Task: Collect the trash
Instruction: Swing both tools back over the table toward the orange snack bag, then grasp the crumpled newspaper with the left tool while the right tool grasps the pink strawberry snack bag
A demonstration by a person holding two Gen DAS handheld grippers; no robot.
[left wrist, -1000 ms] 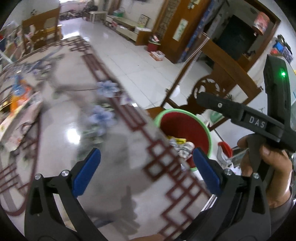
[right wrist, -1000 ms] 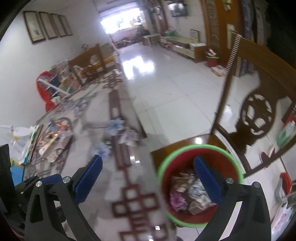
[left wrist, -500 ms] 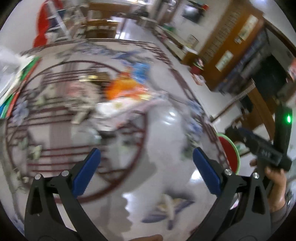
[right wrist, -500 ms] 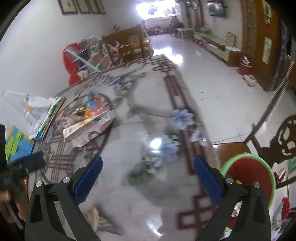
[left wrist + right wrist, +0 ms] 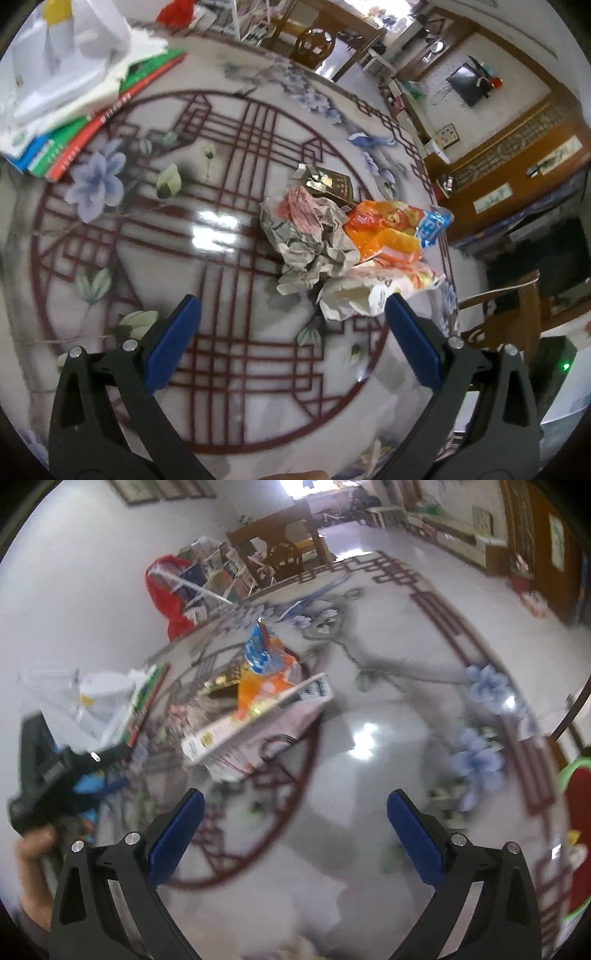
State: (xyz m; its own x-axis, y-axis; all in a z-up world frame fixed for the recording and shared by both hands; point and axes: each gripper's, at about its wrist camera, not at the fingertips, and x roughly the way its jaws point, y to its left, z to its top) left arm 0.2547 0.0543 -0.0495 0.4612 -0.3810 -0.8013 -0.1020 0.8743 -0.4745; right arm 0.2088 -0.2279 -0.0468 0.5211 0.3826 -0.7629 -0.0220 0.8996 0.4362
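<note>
A heap of trash lies on the patterned round table (image 5: 221,229): crumpled grey paper (image 5: 310,236), an orange snack wrapper (image 5: 388,229) with a blue end, a pale torn wrapper (image 5: 369,291) and a dark gold-printed box (image 5: 332,182). My left gripper (image 5: 291,343) hangs open just short of the heap, nothing between its blue pads. In the right wrist view the same heap shows farther off as the orange wrapper (image 5: 266,679) and a white flat box (image 5: 258,720). My right gripper (image 5: 293,834) is open and empty. The red bin (image 5: 580,830) with a green rim sits at the right edge.
Green and red books (image 5: 92,122) under white plastic bags (image 5: 62,62) lie at the table's far left. A wooden chair (image 5: 498,314) stands beyond the table's right edge. A hand holding the left gripper (image 5: 55,768) shows at the left in the right wrist view.
Both grippers swung away from the red bin toward the trash heap. The left one now faces the heap at close range; both stayed open.
</note>
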